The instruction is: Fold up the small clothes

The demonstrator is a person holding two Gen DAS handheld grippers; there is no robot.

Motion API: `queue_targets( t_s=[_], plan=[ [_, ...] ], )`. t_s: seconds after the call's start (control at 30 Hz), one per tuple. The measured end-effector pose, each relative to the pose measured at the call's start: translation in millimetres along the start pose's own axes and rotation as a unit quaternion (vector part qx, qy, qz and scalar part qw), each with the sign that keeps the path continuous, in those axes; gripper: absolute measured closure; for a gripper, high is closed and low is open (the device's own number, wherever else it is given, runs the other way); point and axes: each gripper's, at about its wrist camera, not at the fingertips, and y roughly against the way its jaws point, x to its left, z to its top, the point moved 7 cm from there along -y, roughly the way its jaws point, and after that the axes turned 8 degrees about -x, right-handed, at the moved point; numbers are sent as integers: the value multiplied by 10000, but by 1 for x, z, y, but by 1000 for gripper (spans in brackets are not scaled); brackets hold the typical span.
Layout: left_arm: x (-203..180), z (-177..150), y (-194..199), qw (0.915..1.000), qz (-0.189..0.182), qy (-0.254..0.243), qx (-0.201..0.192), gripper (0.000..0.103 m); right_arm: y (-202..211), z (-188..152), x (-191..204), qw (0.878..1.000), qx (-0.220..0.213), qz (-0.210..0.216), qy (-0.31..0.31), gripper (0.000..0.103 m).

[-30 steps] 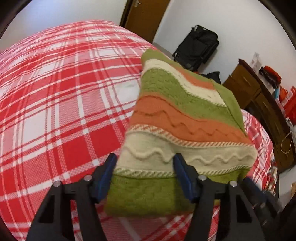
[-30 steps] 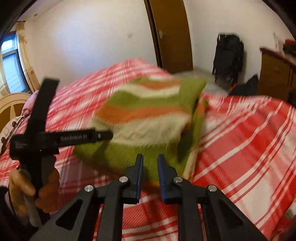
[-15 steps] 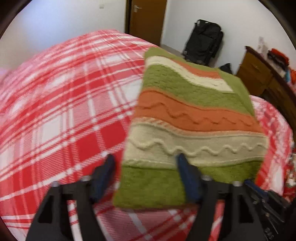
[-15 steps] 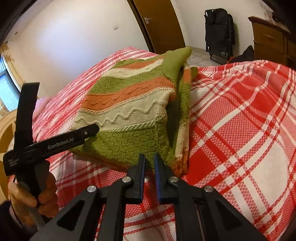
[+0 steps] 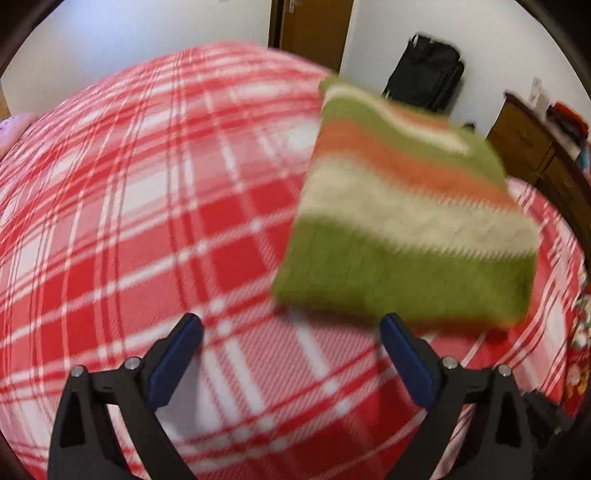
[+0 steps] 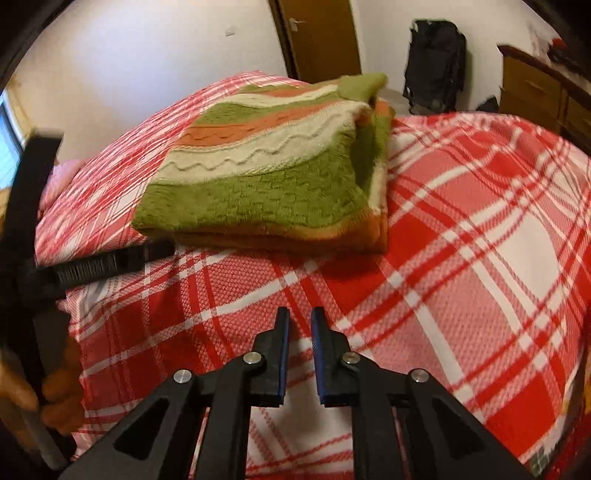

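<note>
A folded knit sweater (image 5: pixel 402 225) with green, cream and orange stripes lies flat on the red plaid bed (image 5: pixel 147 206). It also shows in the right wrist view (image 6: pixel 273 177), folded into a thick rectangle. My left gripper (image 5: pixel 291 328) is open wide and empty, just short of the sweater's near edge. My right gripper (image 6: pixel 300 321) has its jaws a narrow gap apart and holds nothing, well back from the sweater over the bedspread (image 6: pixel 461 266). The left gripper's body (image 6: pixel 96 264) shows in the right wrist view at the sweater's left corner.
A black suitcase (image 5: pixel 424 70) stands against the far wall beside a brown door (image 5: pixel 314 26). A wooden dresser (image 5: pixel 532 147) stands along the bed's right side. The person's hand (image 6: pixel 55 391) holds the left gripper's handle.
My left gripper has opened wider and drawn back off the sweater's edge. My right gripper has pulled back from the sweater, which now lies alone on the bed.
</note>
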Motion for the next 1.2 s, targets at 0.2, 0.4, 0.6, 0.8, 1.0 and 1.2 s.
queue_targets(
  t_s=[0.2,0.4,0.6,0.8,1.0,1.2],
  plan=[
    [-3,-32,14,9985,305,-440,-86,0,6,-9,-7,9989,138,139,-423,66],
    [-1,-41,21,9977,401,-542,-16,0,8,-25,9,9994,297,96,-121,43],
    [0,-45,26,9975,545,-419,182,0,9,-32,11,9986,501,-150,50,42],
    [2,-56,34,9954,615,-238,697,0,29,-25,2,9984,416,-371,-29,42],
    [0,-55,71,9928,1053,-500,289,0,61,7,6,9984,-174,-527,98,42],
    [-13,-29,126,9868,1294,-749,-628,0,119,50,17,9834,-1458,-980,463,42]
  ],
)
